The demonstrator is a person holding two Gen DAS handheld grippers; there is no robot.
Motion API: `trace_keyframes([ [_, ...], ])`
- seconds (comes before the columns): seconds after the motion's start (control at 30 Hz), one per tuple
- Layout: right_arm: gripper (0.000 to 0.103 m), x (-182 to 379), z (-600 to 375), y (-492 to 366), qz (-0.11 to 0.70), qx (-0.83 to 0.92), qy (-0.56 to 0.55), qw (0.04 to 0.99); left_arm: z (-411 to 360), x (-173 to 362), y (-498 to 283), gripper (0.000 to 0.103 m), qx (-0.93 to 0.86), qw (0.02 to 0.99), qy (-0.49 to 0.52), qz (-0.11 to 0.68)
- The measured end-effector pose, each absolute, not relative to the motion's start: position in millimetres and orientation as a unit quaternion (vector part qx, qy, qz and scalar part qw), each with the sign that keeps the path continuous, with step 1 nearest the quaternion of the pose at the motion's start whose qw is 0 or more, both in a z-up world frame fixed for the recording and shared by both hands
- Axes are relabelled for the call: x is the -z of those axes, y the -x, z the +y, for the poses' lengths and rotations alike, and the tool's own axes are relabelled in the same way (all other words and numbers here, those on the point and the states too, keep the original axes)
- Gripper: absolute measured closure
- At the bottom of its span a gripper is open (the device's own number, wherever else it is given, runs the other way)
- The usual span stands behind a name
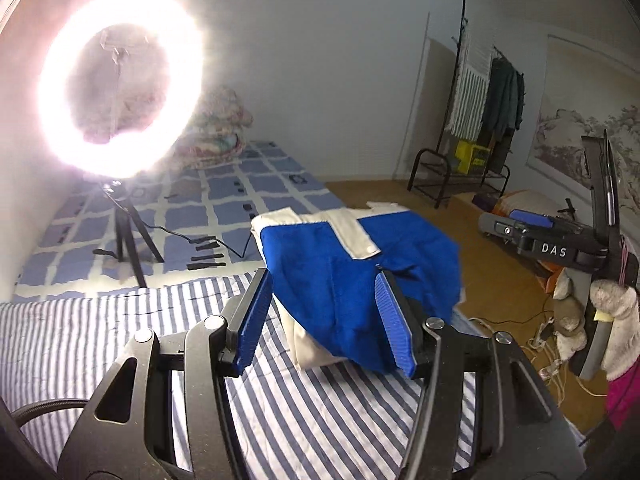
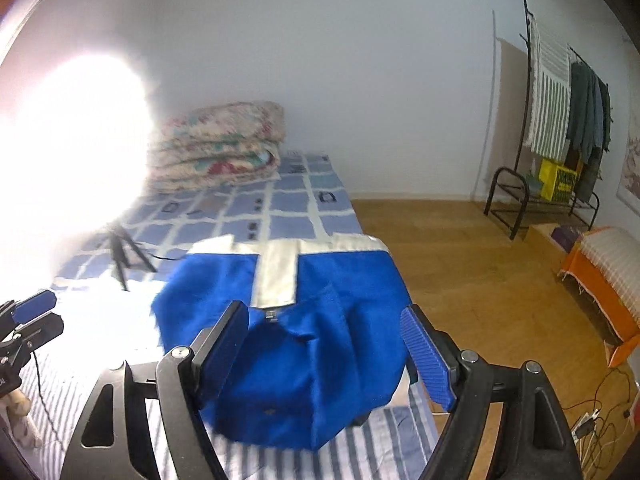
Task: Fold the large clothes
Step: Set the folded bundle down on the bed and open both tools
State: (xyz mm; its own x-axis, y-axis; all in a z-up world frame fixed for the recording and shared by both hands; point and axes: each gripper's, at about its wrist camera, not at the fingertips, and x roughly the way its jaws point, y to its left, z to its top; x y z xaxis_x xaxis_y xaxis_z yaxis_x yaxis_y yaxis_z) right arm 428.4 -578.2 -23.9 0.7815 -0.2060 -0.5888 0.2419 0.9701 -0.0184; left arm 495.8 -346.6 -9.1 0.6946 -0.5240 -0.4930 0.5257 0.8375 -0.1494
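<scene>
At the bottom of each wrist view the left gripper (image 1: 324, 316) and right gripper (image 2: 332, 352) stand released with nothing between their blue pads, the folded blue-and-white garment (image 1: 352, 272) lying mid-frame on the striped bed sheet (image 1: 100, 320), a glaring ring light (image 1: 120, 96) upper left.

One blue garment (image 2: 304, 344); two grippers; one ring light (image 1: 120, 100); perhaps one folded quilt (image 2: 220, 148).
</scene>
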Motion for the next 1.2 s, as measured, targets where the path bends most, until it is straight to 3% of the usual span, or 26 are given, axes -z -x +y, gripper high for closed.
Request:
trace_keyframes([
  [0.3, 0.022, -45.1, -510.8, -343.5, 0.276, 0.095, -0.019, 0.956, -298.5, -60.1, -396.8, 0.047, 0.283, 0.932, -0.009, 0.228],
  [0.6, 0.022, -79.1, -449.5, -250.5, 0.265, 0.087, -0.002, 0.960, -256.5, -93.1, -294.6, 0.047, 0.273, 0.938, -0.010, 0.213],
  [1.1, 0.022, -50.6, -400.5, -121.0, 0.258, 0.080, -0.028, 0.963, -214.4, -78.0, -168.1, 0.047, 0.242, 0.945, -0.028, 0.219],
  [1.2, 0.021, -37.8, -401.1, -111.0, 0.263, 0.081, -0.038, 0.961, -210.4, -67.4, -156.4, 0.033, 0.237, 0.946, -0.021, 0.221],
])
